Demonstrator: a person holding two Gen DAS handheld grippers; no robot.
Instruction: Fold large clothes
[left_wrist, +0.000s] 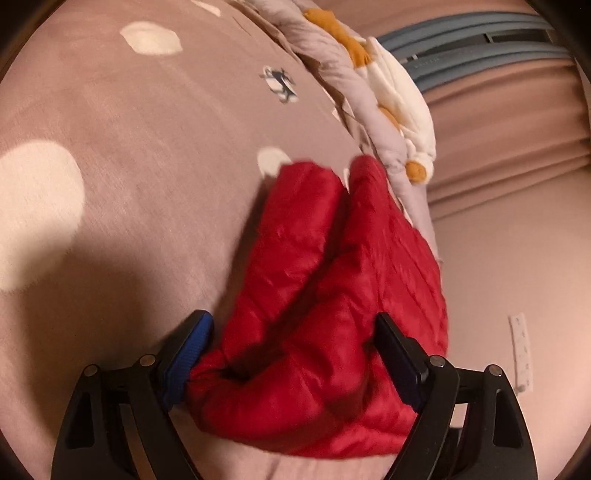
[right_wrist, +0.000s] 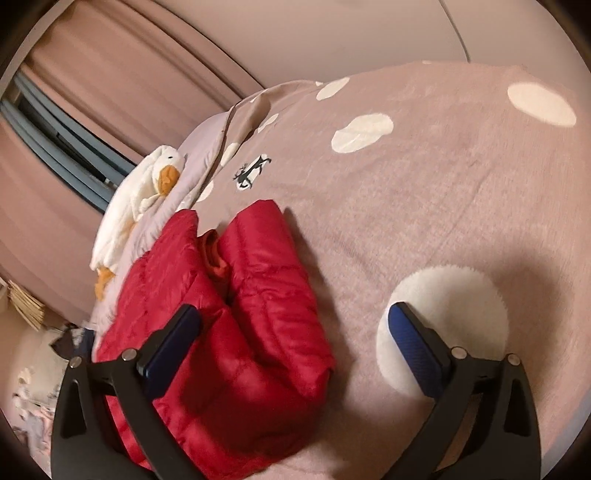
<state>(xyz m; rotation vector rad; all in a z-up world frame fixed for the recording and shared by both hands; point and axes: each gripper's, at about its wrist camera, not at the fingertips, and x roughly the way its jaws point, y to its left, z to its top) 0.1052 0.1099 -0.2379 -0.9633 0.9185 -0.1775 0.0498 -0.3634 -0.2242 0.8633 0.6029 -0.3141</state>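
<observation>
A red puffy jacket (left_wrist: 332, 295) lies folded into a bundle on the pink bedspread (left_wrist: 147, 184) with its pale spots, near the bed's edge, just beside a rumpled grey quilt (left_wrist: 332, 55) and a white toy duck (right_wrist: 144, 192).

The left gripper (left_wrist: 293, 328) hangs over the near end of the bundle, fingers spread wide with the red cloth lying between them; the pads do not seem to press it.

The right gripper (right_wrist: 293, 321) also stands wide open, one finger (right_wrist: 173, 339) above the jacket, the other (right_wrist: 417, 343) over a pale spot on the bedspread.
</observation>
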